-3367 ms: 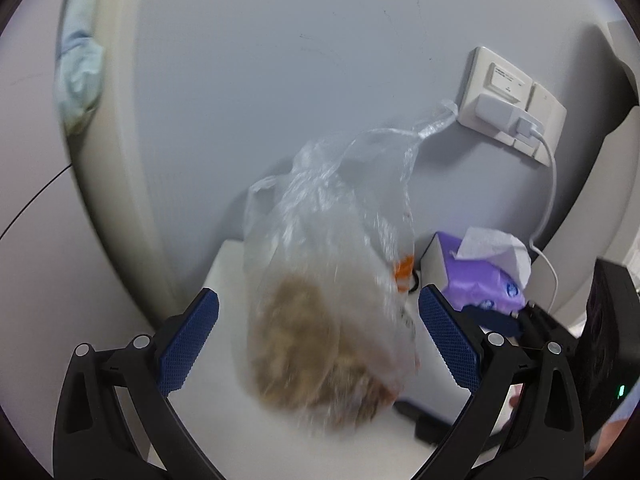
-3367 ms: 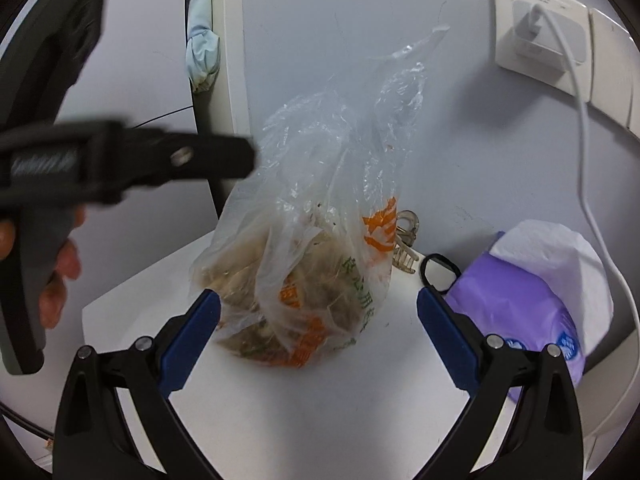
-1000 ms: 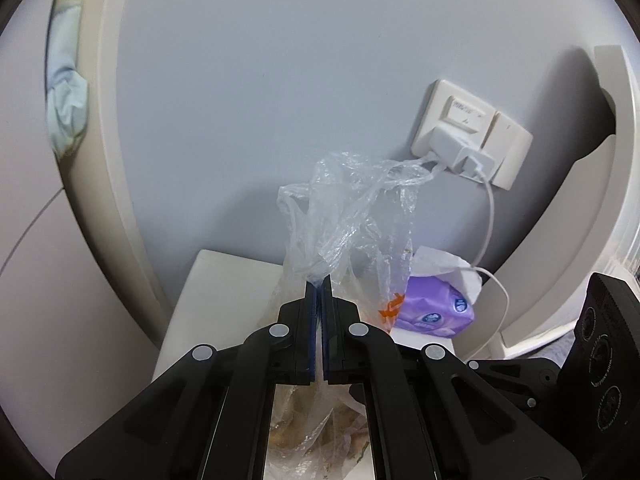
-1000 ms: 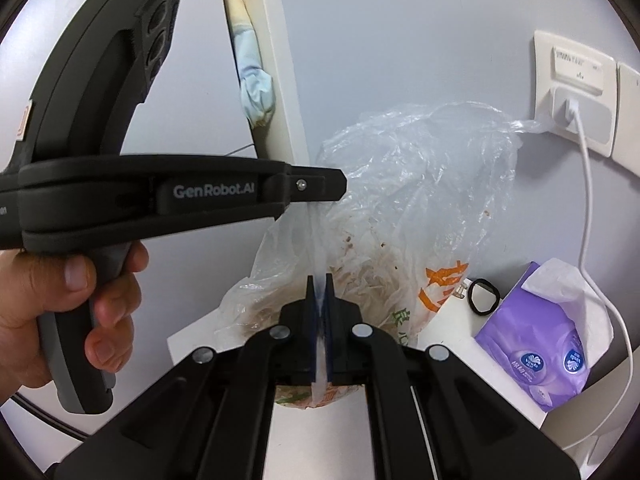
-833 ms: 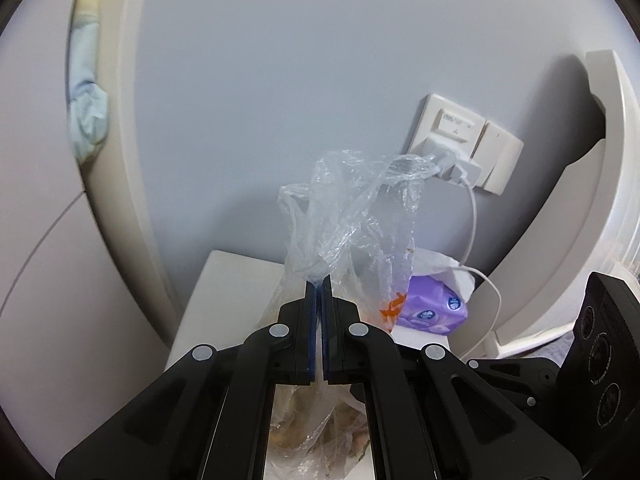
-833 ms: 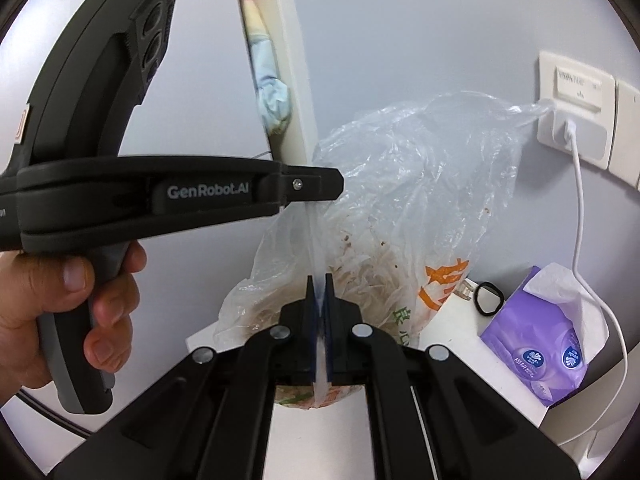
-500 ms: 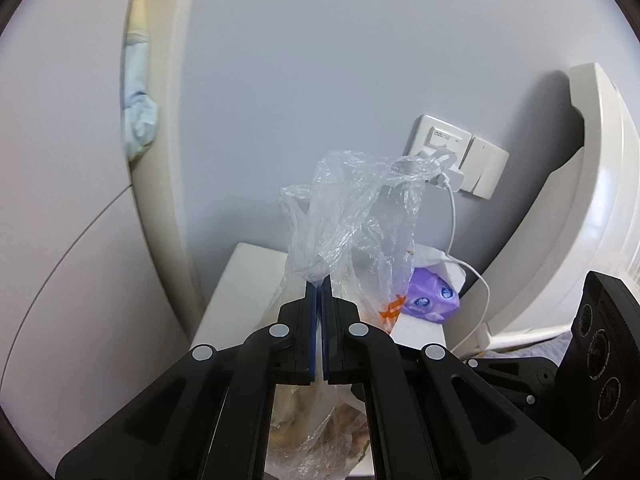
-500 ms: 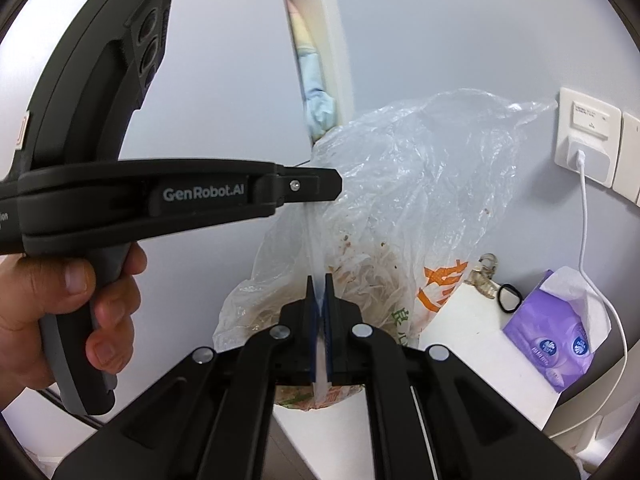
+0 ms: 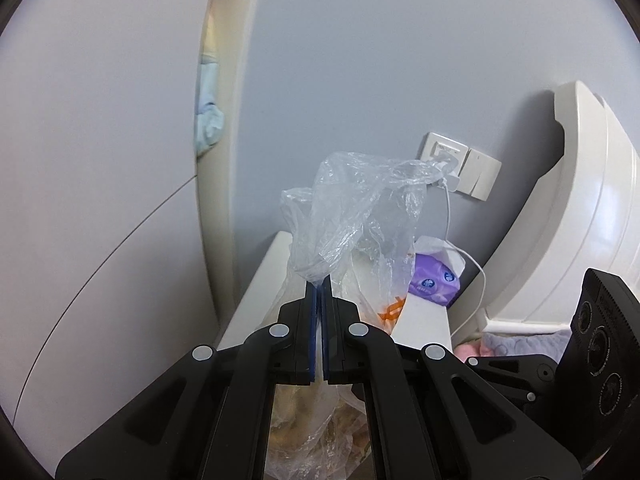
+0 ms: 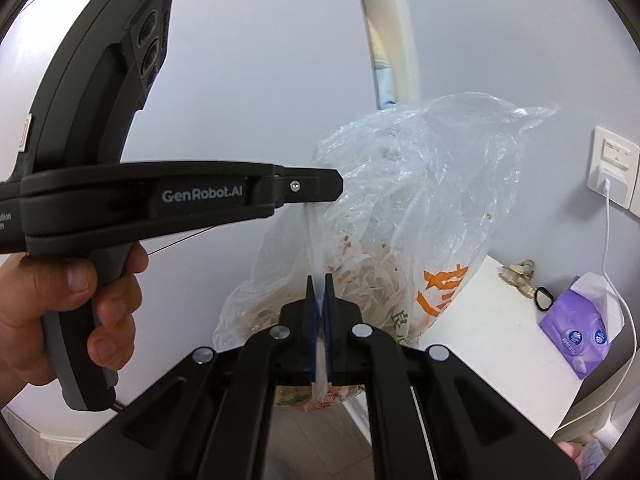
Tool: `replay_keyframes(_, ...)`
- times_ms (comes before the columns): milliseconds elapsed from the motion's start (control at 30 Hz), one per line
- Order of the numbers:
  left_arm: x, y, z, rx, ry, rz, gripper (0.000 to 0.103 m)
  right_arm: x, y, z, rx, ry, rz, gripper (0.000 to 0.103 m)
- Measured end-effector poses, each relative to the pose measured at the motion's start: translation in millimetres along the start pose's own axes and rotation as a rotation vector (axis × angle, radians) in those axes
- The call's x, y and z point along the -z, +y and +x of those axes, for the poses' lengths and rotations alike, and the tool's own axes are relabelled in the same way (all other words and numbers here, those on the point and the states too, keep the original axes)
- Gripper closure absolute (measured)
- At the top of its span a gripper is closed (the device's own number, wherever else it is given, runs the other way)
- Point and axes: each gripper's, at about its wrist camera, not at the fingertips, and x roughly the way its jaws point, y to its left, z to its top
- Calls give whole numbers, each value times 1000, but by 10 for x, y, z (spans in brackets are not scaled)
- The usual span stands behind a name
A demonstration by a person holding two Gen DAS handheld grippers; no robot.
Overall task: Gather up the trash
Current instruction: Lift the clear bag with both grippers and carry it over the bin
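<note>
A clear plastic trash bag [image 10: 404, 216] with orange print and food scraps in its bottom hangs in the air, off the white bedside table [image 10: 492, 344]. My right gripper [image 10: 319, 284] is shut on a strip of the bag's edge. My left gripper [image 9: 318, 282] is shut on the bag [image 9: 356, 216] too; the right wrist view shows that left gripper [image 10: 338, 188] from the side, pinching the bag's rim, with a person's hand [image 10: 68, 296] on its handle. The bag's lower part sags below both grippers.
A purple tissue pack [image 10: 576, 332], a black ring and a hair clip [image 10: 518, 274] lie on the table. A white charger cable [image 10: 612, 264] runs down from a wall socket [image 10: 612, 172]. A white headboard [image 9: 576, 208] curves at the right, and wooden floor [image 10: 316, 444] lies below the bag.
Both grippers, shut on the bag, have lifted it and carried it back off the table; the table, socket and tissue pack now look smaller and farther away.
</note>
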Motion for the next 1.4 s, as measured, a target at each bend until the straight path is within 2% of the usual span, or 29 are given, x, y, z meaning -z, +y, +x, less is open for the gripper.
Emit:
replay_keyframes(367, 360, 236, -664, -60, -26, -34, 102, 162, 576, -149, -62, 7, -50, 98)
replay_keyframes(667, 797, 395, -1123, -121, -15, -81, 102, 420, 1003, -140, -118, 36, -85, 98)
replay_keyframes(1033, 1368, 647, -1475, -182, 9, -153, 102, 826, 1518, -48, -187, 98, -128, 98)
replay_keyframes(1400, 1900, 891, -1640, -215, 39, -216, 102, 1166, 1703, 100, -231, 163, -140, 98)
